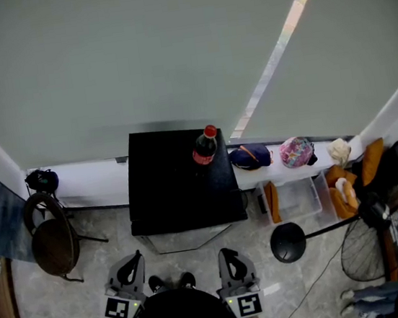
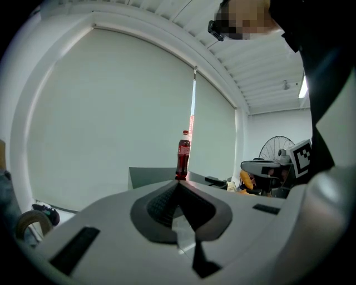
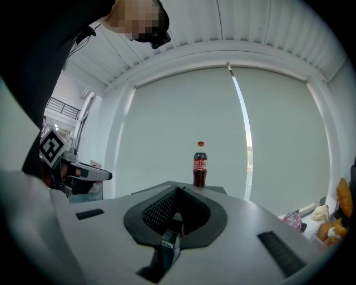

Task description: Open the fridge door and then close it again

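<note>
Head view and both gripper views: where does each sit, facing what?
Head view: head-mounted, steeply down at black fridge, cola bottle atop; left claw, right claw show below.
Left gripper view: on left claw, forward toward the bottle; its shut jaws show.
Right gripper view: same from right claw.
Shared: all see the bottle.

I am seeing soft, even daylight filtering through the pale blind (image 1: 134, 54), with a bright strip (image 1: 281, 38) glaring at its seam. The fisheye lenses are bending every edge, black corners are vignetting both gripper views, and the fridge (image 1: 181, 186) is reading as flat, detail-less black.
</note>
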`<state>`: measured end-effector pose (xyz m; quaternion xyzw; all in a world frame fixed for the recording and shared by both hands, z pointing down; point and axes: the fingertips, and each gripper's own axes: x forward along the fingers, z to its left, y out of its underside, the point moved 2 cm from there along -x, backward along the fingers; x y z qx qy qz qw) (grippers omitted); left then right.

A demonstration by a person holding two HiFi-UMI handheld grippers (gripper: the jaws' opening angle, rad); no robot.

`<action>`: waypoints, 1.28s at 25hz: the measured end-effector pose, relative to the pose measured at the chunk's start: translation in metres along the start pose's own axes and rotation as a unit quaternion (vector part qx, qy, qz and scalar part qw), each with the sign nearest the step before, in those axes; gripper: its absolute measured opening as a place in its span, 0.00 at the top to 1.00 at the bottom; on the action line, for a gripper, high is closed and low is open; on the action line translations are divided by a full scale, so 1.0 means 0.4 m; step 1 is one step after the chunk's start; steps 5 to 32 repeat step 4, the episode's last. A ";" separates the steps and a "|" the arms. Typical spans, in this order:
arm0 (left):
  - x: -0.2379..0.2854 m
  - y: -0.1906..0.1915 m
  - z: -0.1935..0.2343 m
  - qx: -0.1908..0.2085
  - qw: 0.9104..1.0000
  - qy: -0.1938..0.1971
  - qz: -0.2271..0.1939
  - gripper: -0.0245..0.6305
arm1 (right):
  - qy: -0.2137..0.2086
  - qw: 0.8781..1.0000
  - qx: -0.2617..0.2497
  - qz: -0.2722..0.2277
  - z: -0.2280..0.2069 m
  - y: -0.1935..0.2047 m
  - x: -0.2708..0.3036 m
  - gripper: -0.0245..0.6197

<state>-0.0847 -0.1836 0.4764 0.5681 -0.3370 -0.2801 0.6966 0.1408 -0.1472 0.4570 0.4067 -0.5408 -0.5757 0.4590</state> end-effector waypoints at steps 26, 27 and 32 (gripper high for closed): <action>-0.005 0.004 0.003 -0.002 1.000 -0.002 0.001 0.95 | -0.004 1.000 -0.001 0.003 0.009 0.002 0.000 0.94; -0.005 0.004 0.003 -0.002 1.000 -0.002 0.001 0.95 | -0.004 1.000 -0.001 0.003 0.009 0.002 0.000 0.94; -0.005 0.004 0.003 -0.002 1.000 -0.002 0.001 0.95 | -0.004 1.000 -0.001 0.003 0.009 0.002 0.000 0.94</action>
